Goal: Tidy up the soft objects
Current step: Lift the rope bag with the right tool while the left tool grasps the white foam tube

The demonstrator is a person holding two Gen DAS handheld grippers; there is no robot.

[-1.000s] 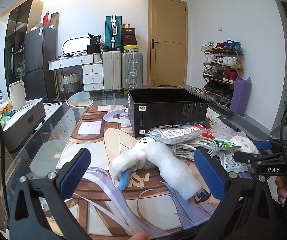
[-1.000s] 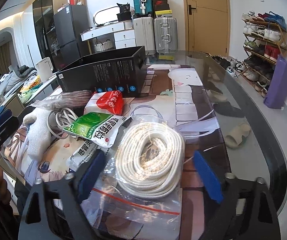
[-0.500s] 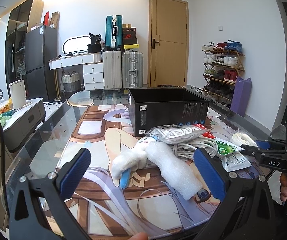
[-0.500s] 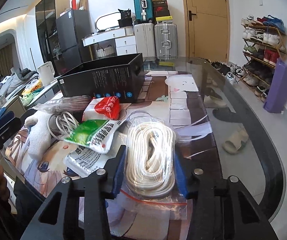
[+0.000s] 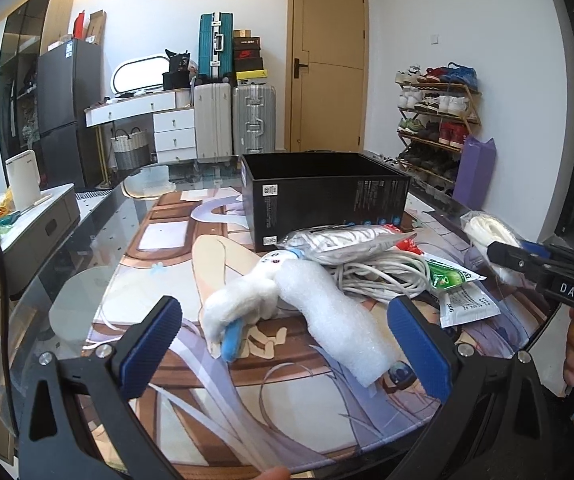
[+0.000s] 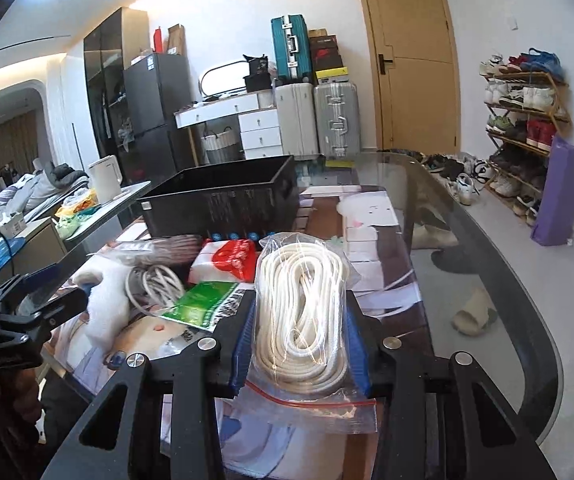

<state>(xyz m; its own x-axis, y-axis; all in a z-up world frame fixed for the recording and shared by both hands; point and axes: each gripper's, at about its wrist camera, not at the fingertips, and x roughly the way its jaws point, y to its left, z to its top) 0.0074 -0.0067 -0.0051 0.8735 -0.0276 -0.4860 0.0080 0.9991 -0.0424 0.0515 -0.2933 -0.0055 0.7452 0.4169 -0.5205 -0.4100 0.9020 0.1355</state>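
Note:
My right gripper [image 6: 301, 350] is shut on a clear zip bag of coiled white rope [image 6: 303, 312], lifted a little off the table and tilted up; the same rope bag [image 5: 487, 232] shows at the right in the left wrist view. My left gripper [image 5: 287, 344] stands open above the printed mat, nothing between its blue pads. Just beyond it lie a white plush toy [image 5: 243, 304] and a white foam roll [image 5: 339, 320]. A coil of white cable [image 5: 383, 276], a silvery bag [image 5: 347, 240] and a green packet [image 5: 447, 278] lie behind them.
An open black box [image 5: 327, 196] stands mid-table behind the pile, also the black box [image 6: 223, 196] in the right wrist view. A red-and-white packet [image 6: 231, 260] lies before it. The glass table edge [image 6: 527, 320] curves on the right; suitcases, drawers and a shoe rack line the walls.
The right gripper's jaws closed on the rope bag, squeezing the coil narrow, then raised and tilted it upward. The left gripper stayed where it was, still open.

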